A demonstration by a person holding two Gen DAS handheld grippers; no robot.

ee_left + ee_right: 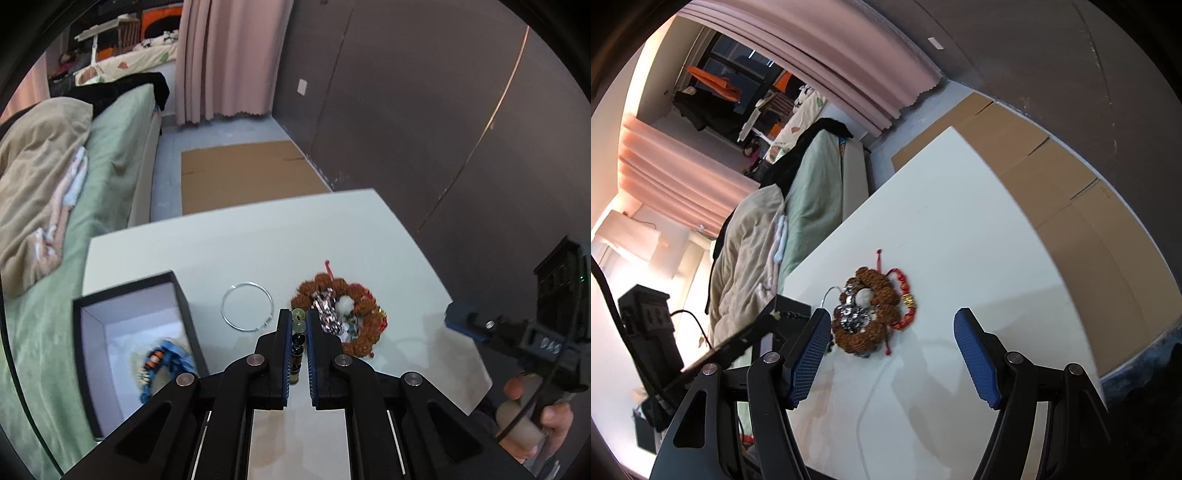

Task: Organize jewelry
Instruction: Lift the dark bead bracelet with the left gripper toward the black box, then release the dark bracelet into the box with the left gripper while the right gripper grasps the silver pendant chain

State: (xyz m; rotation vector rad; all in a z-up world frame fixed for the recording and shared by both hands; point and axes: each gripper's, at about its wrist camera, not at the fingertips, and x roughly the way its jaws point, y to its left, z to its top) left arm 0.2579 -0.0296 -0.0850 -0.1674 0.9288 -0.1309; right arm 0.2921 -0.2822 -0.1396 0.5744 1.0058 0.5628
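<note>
My left gripper (297,317) is shut on a dark beaded bracelet (297,345) with green and black beads, held above the white table (258,240). A black jewelry box (129,332) with a white lining stands at the table's left and holds a blue and orange bracelet (162,363). A thin silver bangle (246,305) lies beside the box. A brown seed-bead bracelet (364,328) (866,314) lies right of it, with a silver piece (327,312) and a red bead bracelet (905,299) on and around it. My right gripper (892,328) is open and empty, just above this pile.
A bed (110,147) with green sheets and a beige quilt runs along the table's left side. Flattened cardboard (243,173) lies on the floor beyond the far edge. A dark wall (424,110) stands to the right. The right-hand gripper body (517,332) hovers off the table's right edge.
</note>
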